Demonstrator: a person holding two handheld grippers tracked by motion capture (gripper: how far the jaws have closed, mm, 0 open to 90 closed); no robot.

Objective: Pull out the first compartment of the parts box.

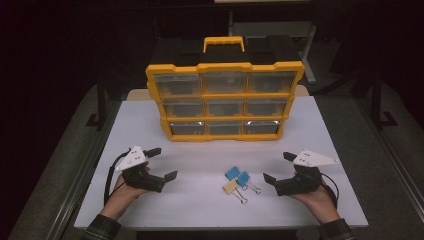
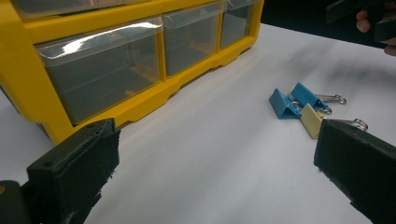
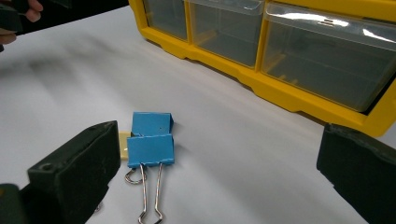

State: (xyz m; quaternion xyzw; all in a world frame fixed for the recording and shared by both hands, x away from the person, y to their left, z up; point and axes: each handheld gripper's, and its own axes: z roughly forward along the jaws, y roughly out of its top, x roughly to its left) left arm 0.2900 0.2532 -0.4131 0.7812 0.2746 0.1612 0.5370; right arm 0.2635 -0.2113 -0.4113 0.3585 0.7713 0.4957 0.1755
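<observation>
Three binder clips lie together on the white table: two blue clips and a cream-yellow clip. Behind them stands a yellow drawer organizer with clear drawers, all shut. My left gripper rests open at the table's front left, nothing between its jaws. My right gripper is open at the front right, just right of the clips, with the blue clips between its jaws in its own view.
The organizer has a yellow carry handle on top. Dark floor and metal frame legs surround the table. Bare white tabletop lies between the organizer and the grippers.
</observation>
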